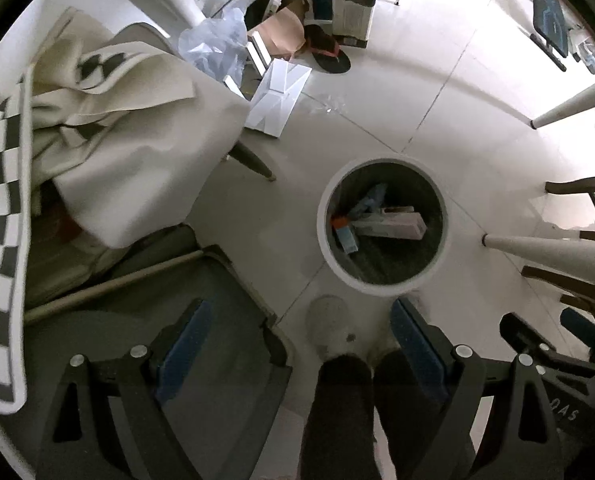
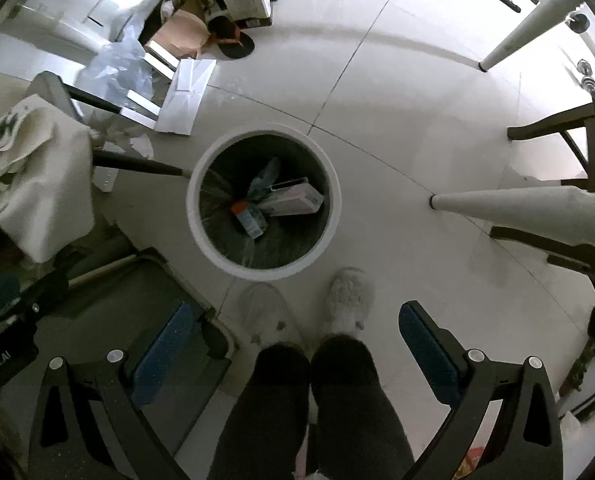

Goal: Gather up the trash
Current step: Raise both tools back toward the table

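Looking straight down, we hold both tools above the round bin (image 2: pixel 263 205), and our judgement is that a drop-off has just finished: several pieces of trash lie at the bottom and neither tool carries anything. The left gripper (image 1: pixel 297 344) has its jaws spread wide with only floor and our own legs between them; the right gripper (image 2: pixel 297 344) is spread the same way and is empty too.

Inside the bin we see a long pale carton (image 2: pixel 295 199), a smaller box with an orange end (image 2: pixel 246 216) and a bluish crumpled wrapper (image 2: pixel 265 178), all resting on a dark liner that looks thin and wrinkled. The bin's rim is a smooth white ring, probably plastic, standing on glossy pale floor tiles (image 2: pixel 377 92).

What seems to remain is the litter at the far side of the floor: a flat folded white card (image 2: pixel 185 96), a crumpled clear plastic sheet (image 2: pixel 117 66) that should crush easily under the pads, and a brown cardboard piece (image 2: pixel 181 32) beside a dark slipper (image 2: pixel 233 42). Small white scraps (image 2: pixel 137 145) lie near the chair leg (image 2: pixel 137 166). A cream cloth with a checked border (image 1: pixel 109 120) is draped over the chair at left.

The next move, as we judge it, calls for reaching toward that pile with jaws kept wide, choosing one piece. The flat card will need an edge pinch, since it lies flush on the slick tile.
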The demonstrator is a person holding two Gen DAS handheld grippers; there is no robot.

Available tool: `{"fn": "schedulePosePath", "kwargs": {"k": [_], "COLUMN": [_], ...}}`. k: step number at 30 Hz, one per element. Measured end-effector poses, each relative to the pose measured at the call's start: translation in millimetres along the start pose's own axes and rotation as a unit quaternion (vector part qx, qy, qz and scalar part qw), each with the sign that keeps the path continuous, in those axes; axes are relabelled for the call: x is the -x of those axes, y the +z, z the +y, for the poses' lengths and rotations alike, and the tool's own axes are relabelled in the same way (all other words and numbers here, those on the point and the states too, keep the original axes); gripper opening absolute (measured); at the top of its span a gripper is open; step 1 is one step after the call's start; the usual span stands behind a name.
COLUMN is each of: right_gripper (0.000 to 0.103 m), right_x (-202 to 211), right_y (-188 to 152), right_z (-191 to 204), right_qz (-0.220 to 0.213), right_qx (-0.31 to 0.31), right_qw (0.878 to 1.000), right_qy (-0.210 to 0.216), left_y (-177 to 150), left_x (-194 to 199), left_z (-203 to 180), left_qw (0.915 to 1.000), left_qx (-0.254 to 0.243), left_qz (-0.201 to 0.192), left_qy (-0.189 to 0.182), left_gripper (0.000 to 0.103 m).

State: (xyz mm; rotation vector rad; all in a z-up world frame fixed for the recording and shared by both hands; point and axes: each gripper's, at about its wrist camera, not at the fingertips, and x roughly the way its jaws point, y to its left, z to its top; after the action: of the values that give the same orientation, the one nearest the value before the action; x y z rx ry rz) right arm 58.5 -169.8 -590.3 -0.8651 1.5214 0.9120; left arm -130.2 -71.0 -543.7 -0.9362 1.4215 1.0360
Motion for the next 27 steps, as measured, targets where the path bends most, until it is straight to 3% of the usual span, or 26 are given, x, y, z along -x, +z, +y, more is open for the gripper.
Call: {"fn": "schedulePosePath", "kwargs": {"k": [5, 8, 14, 21, 27], "right_gripper": [0.103, 0.103, 0.103, 0.103, 0.103], "right_x": [62.5, 103.4, 187.9, 273.6, 306.9], "right_y": [-16.6, -21.5, -6.9, 61.4, 156.6], "right_z": [7.9, 14.1, 12.2, -48.7, -149.6], "right_qz": [-0.012, -0.020, -0.057, -0.107, -0.130], "right_qx": [-0.002, -0.004, -0.027, -0.117, -0.211], "right_qw": [1.000, 1.000, 0.997, 0.986, 0.968], "right_qy": [0.008, 0.016, 0.040, 0.047, 0.041], "left_y": [-12.4, -16.9, 5.0, 68.2, 153.8], "left_x": [53.9, 95.5, 167.2, 232.5, 250.9], "left_z": [8.0, 11.2, 14.3, -26.5, -94.0], "left_qw": [0.9996, 0.9978, 0.9947, 0.9893, 0.9834], "left_qx": [-0.007, -0.024, -0.020, -0.023, -0.052], "left_qz": [-0.002, -0.036, -0.091, -0.140, -0.163], "left_qy": [0.028, 0.050, 0.045, 0.034, 0.060], "left_gripper": [0.092, 0.092, 0.092, 0.092, 0.092]}}
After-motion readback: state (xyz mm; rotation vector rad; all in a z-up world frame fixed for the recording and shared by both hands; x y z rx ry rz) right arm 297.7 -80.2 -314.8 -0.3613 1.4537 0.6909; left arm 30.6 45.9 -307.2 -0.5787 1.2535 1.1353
